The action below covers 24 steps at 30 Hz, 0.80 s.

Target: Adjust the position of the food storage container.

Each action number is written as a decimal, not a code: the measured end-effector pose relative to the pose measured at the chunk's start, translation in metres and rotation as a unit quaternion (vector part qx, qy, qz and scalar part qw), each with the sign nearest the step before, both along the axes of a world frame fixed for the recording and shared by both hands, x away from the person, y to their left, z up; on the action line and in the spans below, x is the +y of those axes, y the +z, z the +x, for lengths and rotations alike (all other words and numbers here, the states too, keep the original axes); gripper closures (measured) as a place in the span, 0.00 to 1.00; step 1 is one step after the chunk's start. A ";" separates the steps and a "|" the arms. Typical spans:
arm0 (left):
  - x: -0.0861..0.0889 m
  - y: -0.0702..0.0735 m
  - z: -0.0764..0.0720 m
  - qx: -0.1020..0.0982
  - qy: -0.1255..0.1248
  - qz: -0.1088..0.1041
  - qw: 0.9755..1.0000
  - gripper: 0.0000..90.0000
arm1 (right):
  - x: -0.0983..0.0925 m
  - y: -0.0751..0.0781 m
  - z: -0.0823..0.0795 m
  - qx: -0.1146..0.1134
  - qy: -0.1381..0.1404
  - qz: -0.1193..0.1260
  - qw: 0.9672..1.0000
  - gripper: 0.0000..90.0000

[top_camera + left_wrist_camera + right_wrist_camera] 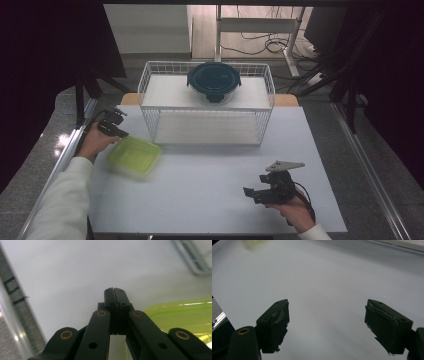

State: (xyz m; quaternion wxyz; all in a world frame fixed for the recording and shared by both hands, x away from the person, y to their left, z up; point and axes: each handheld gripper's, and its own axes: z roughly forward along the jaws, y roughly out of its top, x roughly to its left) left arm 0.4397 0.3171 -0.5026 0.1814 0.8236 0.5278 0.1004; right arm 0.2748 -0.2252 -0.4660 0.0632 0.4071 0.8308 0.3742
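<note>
Judging progress, I have my left tool (115,291) closed and empty beside the green container (134,155) on the desk (210,170); right tool (327,322) gapes idle. Grasping remains.

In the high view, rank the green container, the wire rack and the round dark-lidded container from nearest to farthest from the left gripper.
Measured from the left gripper, at the table's left side:
1. Green container: right beside the gripper, just below and to its right on the table.
2. Wire rack: its left end stands to the gripper's right, farther back.
3. Round dark-lidded container: on the rack's top shelf, near the middle.
</note>
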 end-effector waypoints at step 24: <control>-0.034 0.002 -0.039 0.013 0.001 -0.024 1.000 1.00 | 0.005 0.002 -0.002 -0.004 0.006 -0.001 1.000 0.22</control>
